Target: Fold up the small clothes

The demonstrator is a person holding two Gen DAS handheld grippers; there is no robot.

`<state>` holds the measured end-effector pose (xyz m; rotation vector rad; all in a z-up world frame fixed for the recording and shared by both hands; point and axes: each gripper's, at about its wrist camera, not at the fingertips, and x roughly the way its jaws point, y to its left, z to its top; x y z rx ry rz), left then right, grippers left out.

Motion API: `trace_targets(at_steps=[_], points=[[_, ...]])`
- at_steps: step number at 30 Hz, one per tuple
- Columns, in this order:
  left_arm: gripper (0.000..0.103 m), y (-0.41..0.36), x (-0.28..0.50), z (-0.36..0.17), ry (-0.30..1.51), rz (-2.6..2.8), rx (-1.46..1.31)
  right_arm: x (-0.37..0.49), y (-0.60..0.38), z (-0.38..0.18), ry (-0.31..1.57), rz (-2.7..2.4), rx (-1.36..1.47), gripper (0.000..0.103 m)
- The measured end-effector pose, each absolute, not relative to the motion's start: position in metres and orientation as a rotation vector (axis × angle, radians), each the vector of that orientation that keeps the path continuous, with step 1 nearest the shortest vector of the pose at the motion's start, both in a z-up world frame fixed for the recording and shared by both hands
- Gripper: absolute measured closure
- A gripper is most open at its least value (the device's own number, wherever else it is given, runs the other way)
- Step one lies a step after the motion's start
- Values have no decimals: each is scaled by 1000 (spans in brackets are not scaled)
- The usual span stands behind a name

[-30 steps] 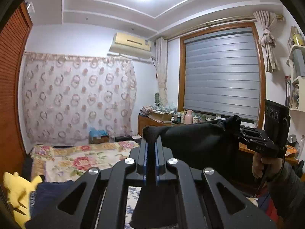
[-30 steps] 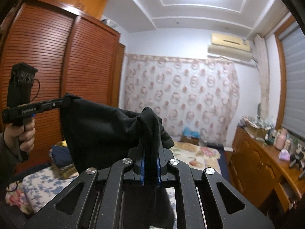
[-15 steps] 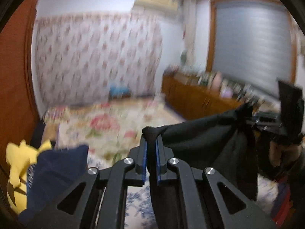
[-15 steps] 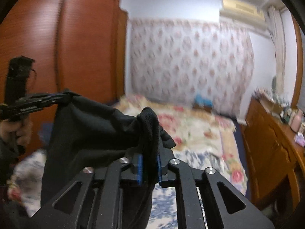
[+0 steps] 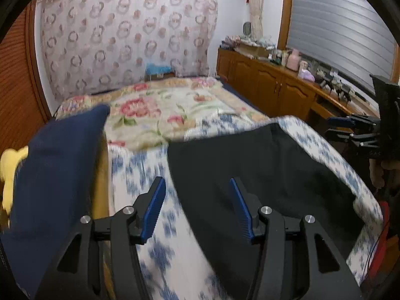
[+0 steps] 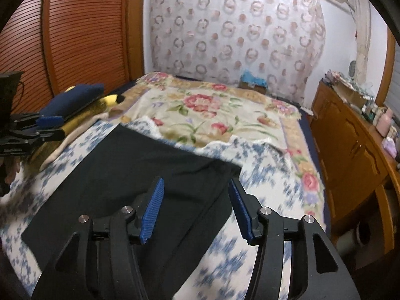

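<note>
the black garment [image 6: 140,172] lies spread flat on the bed [image 6: 262,175], on a blue-and-white patterned sheet, with a floral blanket [image 6: 212,115] just beyond its far edge at twelve o'clock. in the right wrist view the right gripper [image 6: 195,207] hangs over the garment's right edge, its jaws having just been opening; they now stand spread, blue pads [image 6: 152,207] clear of the cloth, nothing pinched between them. the left gripper [image 6: 37,127] shows at nine o'clock of that view, beside a dark blue folded cloth [image 6: 72,97] and a yellow plush toy [image 6: 110,100].

in the left wrist view the left gripper [image 5: 197,207] hovers above the garment's [image 5: 262,170] left edge. its jaws have likewise just been opening and stand spread, holding nothing; the cloth lies below the right finger, the sheet below the left. the right gripper [image 5: 350,132] appears at three o'clock, held by a hand [image 5: 380,172]. a wooden cabinet [image 5: 270,85] runs along the wall at two o'clock.
</note>
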<state>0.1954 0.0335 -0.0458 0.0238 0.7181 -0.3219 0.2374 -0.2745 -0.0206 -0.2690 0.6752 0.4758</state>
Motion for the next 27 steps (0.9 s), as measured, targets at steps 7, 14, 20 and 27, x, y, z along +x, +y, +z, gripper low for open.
trace_targets(at_steps=[7, 14, 20, 27], points=[[51, 25, 136, -75, 781, -350, 36, 184, -271, -49, 707, 524, -269, 48], [51, 21, 86, -91, 822, -383, 25, 137, -260, -67, 719, 575, -273, 48], [51, 20, 65, -95, 842, -415, -7, 112, -249, -82, 744, 615, -299, 48], [56, 24, 52, -106, 863, -445, -63, 98, -241, -93, 772, 646, -311, 48]])
